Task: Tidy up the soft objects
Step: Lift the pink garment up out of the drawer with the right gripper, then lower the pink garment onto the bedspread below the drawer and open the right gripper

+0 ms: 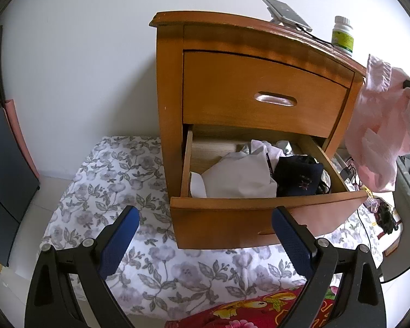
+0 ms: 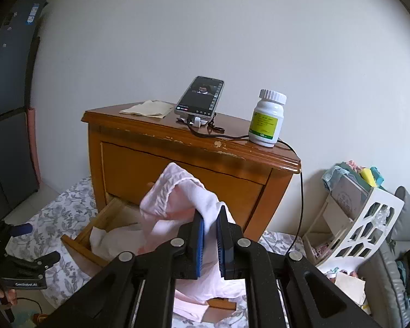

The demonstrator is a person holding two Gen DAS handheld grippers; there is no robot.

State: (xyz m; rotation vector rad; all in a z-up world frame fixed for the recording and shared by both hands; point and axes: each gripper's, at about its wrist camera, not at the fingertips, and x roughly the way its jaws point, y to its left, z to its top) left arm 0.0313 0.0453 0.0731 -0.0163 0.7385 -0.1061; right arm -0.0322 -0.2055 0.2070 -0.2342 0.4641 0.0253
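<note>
A wooden nightstand has its lower drawer pulled open, holding white cloth and a dark garment. My left gripper is open and empty, low in front of the drawer. My right gripper is shut on a pale pink garment and holds it hanging in the air above the right side of the open drawer. The pink garment also shows at the right edge of the left wrist view.
A phone on a stand, a white pill bottle and a folded paper sit on the nightstand top. A floral sheet covers the floor. A white rack stands at right, dark panels at left.
</note>
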